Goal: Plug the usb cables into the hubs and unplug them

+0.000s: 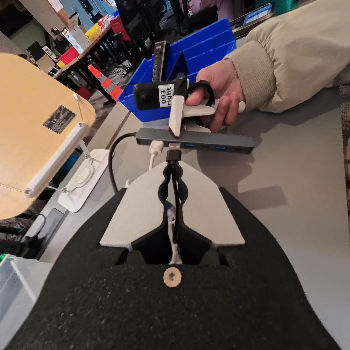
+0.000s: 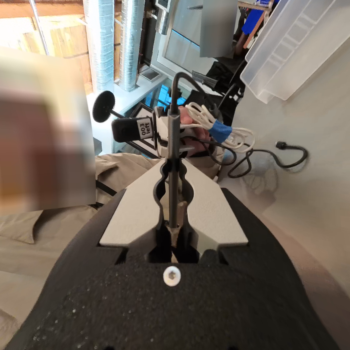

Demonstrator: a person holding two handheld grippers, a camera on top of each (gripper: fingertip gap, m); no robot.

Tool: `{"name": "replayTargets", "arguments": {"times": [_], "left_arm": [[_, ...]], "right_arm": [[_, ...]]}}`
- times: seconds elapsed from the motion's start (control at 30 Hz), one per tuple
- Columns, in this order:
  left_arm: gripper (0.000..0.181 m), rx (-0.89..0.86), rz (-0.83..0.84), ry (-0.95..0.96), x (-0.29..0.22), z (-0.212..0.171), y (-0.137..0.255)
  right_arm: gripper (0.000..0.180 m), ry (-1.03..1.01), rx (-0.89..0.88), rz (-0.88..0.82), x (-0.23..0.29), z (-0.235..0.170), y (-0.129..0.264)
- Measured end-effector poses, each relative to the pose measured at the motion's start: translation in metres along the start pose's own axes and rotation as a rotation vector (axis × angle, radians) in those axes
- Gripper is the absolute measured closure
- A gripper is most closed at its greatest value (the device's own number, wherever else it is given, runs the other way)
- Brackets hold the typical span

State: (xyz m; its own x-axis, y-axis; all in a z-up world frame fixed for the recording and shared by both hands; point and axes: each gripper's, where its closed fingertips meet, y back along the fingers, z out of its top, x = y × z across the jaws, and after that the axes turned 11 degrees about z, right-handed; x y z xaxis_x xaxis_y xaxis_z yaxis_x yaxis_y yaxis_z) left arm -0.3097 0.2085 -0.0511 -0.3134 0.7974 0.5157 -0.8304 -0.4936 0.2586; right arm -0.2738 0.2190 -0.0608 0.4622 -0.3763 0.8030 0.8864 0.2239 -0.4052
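A slim grey USB hub [image 1: 208, 139] is held level a little above the grey table [image 1: 284, 189]. My right gripper [image 1: 177, 130] is shut on its top edge; in the right wrist view [image 2: 172, 163] the hub [image 2: 173, 136] runs edge-on between the fingers. My left gripper [image 1: 173, 165] is shut on a black USB cable just behind its plug [image 1: 173, 154]. The plug's metal tip sits at the mouth of a hub port, with most of the metal showing. A white USB plug [image 1: 156, 147] sits in the port to its left.
A blue bin [image 1: 198, 49] behind the hub holds a dark second hub [image 1: 160, 56] standing upright. A wooden board [image 1: 28, 123] on a white stand lies to the left. A white cable bundle with blue tape [image 2: 219, 130], a loose black cable [image 2: 274, 159] and a clear bin [image 2: 293, 47] are nearby. Tip to tip, the grippers are about 5 cm apart.
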Motion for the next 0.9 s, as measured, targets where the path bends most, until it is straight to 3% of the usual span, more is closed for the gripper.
{"name": "replayTargets", "arguments": {"times": [0.13, 0.27, 0.37, 0.57, 0.67, 0.9], "left_arm": [[0.176, -0.098, -0.029, 0.120, 0.007, 0.017, 0.013], [0.176, -0.450, -0.198, 0.491, 0.025, 0.058, 0.044], [0.176, -0.629, -0.194, 0.561, 0.044, 0.067, 0.063], [0.176, -0.611, -0.233, 0.550, 0.036, 0.070, 0.059], [0.176, -0.518, -0.232, 0.520, 0.028, 0.062, 0.048], [0.176, -0.159, -0.002, 0.043, 0.002, 0.026, 0.007]], "right_arm": [[0.171, 0.026, -0.036, 0.045, 0.011, 0.007, 0.000], [0.170, 0.027, -0.087, 0.156, 0.032, 0.014, -0.013], [0.170, 0.045, -0.075, 0.177, 0.044, 0.013, -0.021], [0.170, 0.038, -0.082, 0.190, 0.051, 0.015, -0.019], [0.170, 0.031, -0.094, 0.192, 0.051, 0.017, -0.014], [0.170, -0.045, -0.079, 0.158, 0.034, 0.010, -0.016]]}}
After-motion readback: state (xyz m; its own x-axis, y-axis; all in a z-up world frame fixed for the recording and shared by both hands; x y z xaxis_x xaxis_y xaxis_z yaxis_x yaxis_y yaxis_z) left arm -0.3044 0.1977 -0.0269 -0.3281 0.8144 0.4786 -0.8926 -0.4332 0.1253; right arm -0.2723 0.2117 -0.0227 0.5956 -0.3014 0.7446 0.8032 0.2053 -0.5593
